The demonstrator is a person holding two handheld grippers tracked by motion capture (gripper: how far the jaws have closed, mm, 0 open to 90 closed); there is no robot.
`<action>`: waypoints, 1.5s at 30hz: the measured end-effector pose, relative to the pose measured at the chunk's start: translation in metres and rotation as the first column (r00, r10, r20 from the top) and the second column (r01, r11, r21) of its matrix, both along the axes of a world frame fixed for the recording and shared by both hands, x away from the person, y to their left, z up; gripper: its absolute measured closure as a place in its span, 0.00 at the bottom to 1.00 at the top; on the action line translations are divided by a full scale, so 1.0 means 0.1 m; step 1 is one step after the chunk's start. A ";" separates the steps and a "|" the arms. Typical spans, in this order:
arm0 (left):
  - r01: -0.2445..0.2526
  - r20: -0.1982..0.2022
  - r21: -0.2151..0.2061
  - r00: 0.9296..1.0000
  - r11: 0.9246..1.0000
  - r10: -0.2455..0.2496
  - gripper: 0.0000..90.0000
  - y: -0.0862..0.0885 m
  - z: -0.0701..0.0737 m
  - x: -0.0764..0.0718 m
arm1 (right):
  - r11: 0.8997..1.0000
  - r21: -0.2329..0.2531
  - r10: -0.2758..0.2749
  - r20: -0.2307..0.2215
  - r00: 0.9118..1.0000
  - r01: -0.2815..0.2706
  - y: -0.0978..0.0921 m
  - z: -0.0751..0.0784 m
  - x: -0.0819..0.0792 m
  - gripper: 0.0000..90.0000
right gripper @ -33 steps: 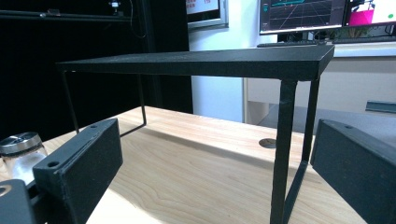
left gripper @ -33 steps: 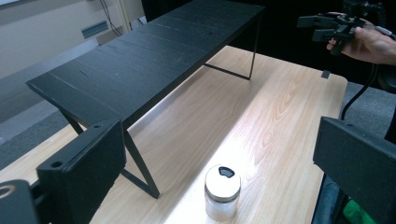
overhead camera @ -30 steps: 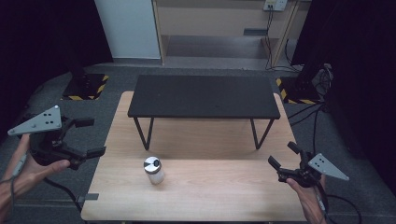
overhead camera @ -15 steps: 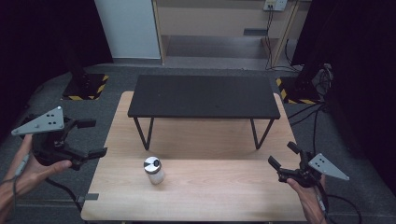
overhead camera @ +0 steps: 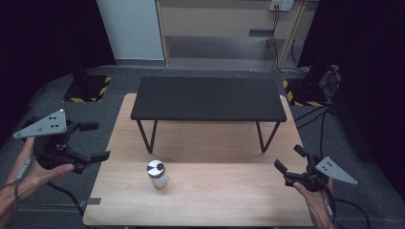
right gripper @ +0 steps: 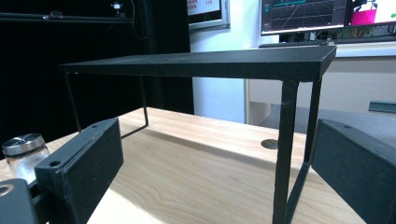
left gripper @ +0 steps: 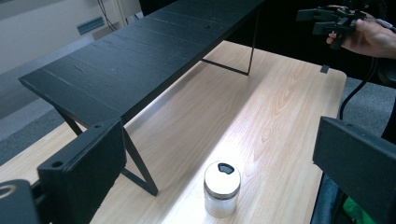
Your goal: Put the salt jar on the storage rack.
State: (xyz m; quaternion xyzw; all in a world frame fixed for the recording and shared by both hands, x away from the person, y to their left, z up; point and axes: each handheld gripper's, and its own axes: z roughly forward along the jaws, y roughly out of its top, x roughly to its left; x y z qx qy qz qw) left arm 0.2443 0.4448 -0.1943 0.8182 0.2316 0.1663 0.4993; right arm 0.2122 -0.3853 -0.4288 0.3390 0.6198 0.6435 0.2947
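since the pale wooden worktop [overhead camera: 229, 200] carries a wide black metal-legged shelf [overhead camera: 207, 98] at its far half, any approach should stay low and in front of that shelf, on the open near half. standing upright there, just left of the middle and well apart from both hands, is the small clear glass jar with a silver shaker lid [overhead camera: 156, 174] — the thing the work seems aimed at. the left gripper [overhead camera: 93, 140] hangs off the worktop's left edge with its jaws spread wide and nothing between them; its own view already frames the jar between the two black jaws. it looks best placed to reach: come in level, jaws either side of the glass body below the lid, and close gently so the jar doesn't tip. the right gripper [overhead camera: 289, 160] — jaws also apart, empty — waits near the right edge.
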 end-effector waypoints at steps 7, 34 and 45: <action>0.000 -0.015 0.030 1.000 1.000 0.001 0.02 -0.08 -0.10 0.08 | 1.000 0.000 -0.001 0.002 1.000 0.001 0.00 0.00 0.00 0.03; 0.115 -0.165 0.144 0.982 0.983 -0.090 0.08 -0.70 -1.21 0.70 | 1.000 0.003 -0.010 0.010 1.000 0.010 -0.02 0.00 -0.02 0.04; 0.136 -0.171 0.184 0.980 0.973 -0.105 0.15 -0.92 -1.50 0.83 | 1.000 0.006 -0.016 0.009 1.000 0.016 -0.02 0.00 -0.03 0.04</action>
